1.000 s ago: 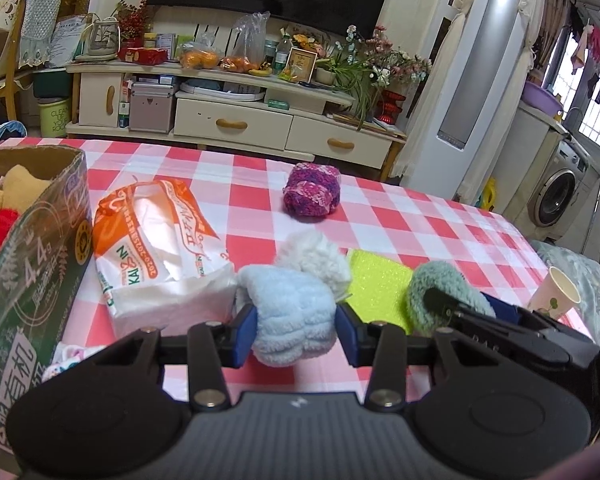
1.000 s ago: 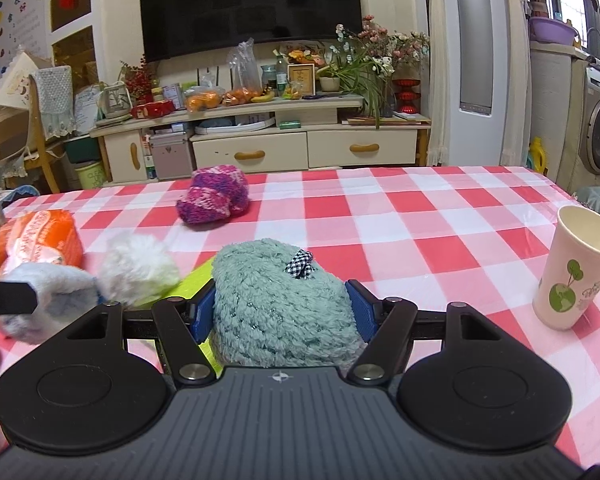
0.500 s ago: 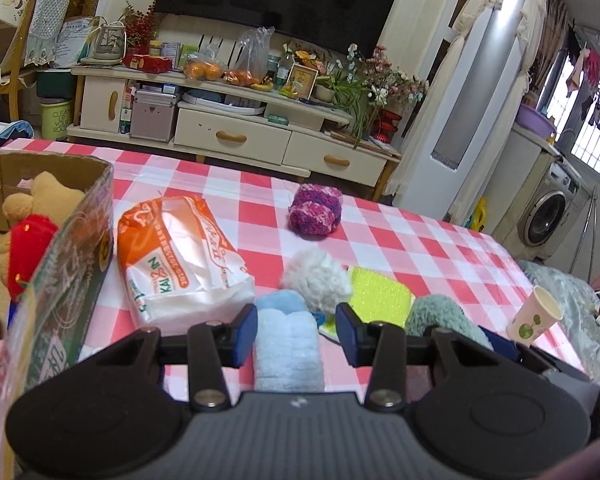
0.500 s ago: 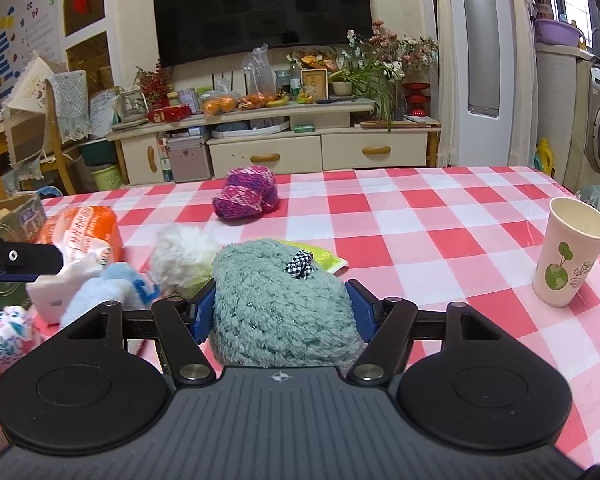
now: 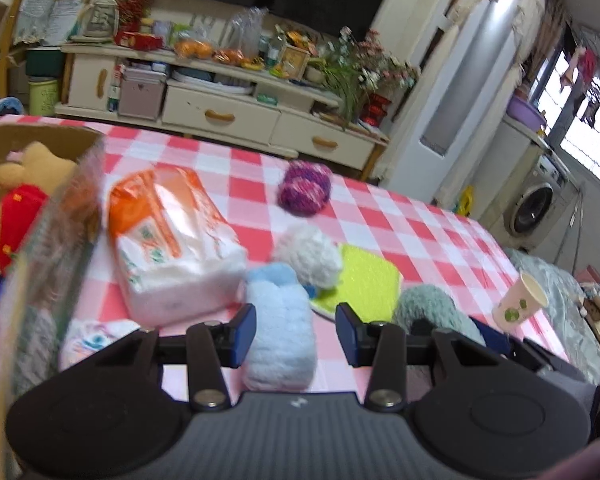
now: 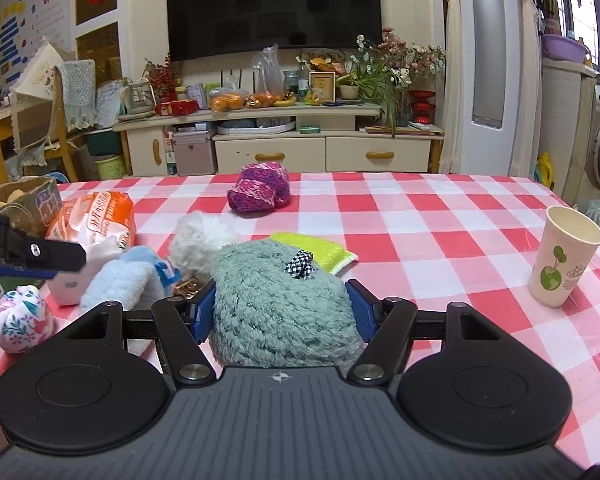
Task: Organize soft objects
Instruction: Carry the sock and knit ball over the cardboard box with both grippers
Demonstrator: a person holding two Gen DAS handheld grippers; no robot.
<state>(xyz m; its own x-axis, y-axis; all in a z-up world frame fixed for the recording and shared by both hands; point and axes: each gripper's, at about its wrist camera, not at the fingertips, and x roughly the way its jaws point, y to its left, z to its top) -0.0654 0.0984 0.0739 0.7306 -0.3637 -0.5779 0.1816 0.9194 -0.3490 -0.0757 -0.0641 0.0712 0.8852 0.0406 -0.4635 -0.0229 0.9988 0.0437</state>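
Observation:
My right gripper (image 6: 280, 316) is shut on a teal fluffy item (image 6: 278, 300) with a small checked bow, held just above the checked tablecloth (image 6: 420, 216). The left wrist view also shows that teal item (image 5: 432, 304) at the lower right. My left gripper (image 5: 295, 334) is open and hovers above a light blue fluffy item (image 5: 280, 332), which lies on the cloth without filling the gap between the pads. From the right wrist view, the light blue item (image 6: 120, 284) rests below the left gripper's finger (image 6: 40, 256). A cardboard box (image 5: 48, 260) holding plush toys stands at the far left.
On the cloth lie an orange-and-white tissue pack (image 5: 168, 240), a white fluffy ball (image 5: 308, 256), a yellow-green sponge cloth (image 5: 368, 280), a purple knitted ball (image 5: 304, 188) and a small floral fabric ball (image 6: 18, 320). A paper cup (image 6: 562, 260) stands at the right.
Both grippers drew back from the pile. The light blue item looks smaller between the left pads, and more of the box shows. The teal item stays gripped in the right gripper.

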